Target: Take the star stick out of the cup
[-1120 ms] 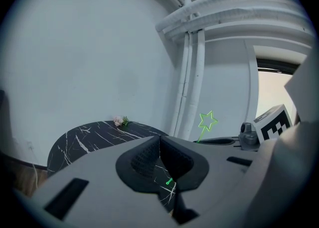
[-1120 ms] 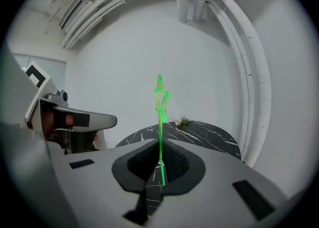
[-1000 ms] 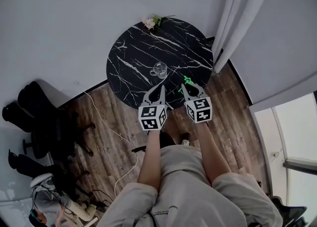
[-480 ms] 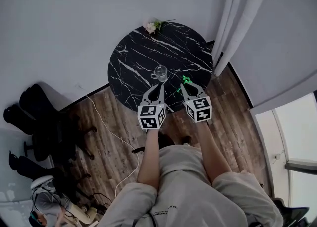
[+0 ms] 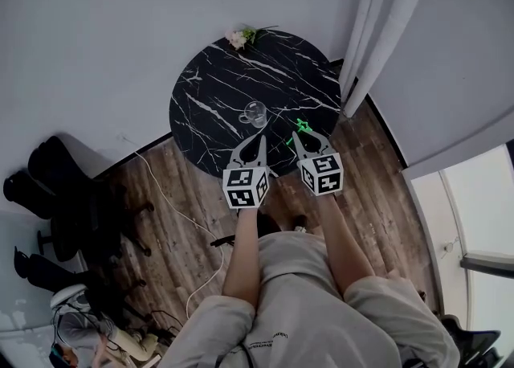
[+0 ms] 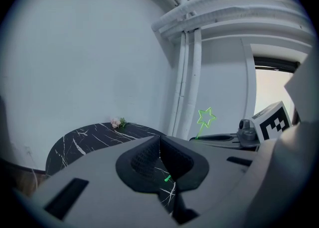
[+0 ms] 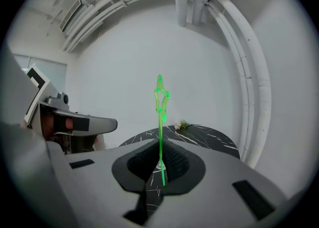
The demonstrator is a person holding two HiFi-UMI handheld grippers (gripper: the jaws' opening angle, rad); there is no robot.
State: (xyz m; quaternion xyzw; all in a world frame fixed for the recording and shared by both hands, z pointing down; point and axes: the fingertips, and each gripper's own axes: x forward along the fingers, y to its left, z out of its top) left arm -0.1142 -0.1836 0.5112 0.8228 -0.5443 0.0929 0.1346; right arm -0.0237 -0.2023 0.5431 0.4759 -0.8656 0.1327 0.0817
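A clear glass cup [image 5: 255, 113] stands alone on the round black marble table [image 5: 217, 85], with no stick in it. The thin green star stick [image 7: 161, 122] is pinched upright between the jaws of my right gripper [image 7: 160, 162], its star end up. In the head view the star stick [image 5: 300, 128] sits at the tip of the right gripper [image 5: 306, 138], right of the cup and over the table's near edge. My left gripper [image 5: 259, 141] is shut and empty, just short of the cup. The left gripper view shows the green star [image 6: 205, 117] to its right; the cup is hidden there.
A small pink flower sprig [image 5: 241, 35] lies at the table's far edge. A white curtain [image 5: 377, 29] hangs at the right. Dark chairs [image 5: 56, 190] and a white cable [image 5: 181, 210] are on the wooden floor to the left.
Both grippers have stayed almost still with the stick held. The view has shifted slightly, so the table and cup sit a little further left and up.
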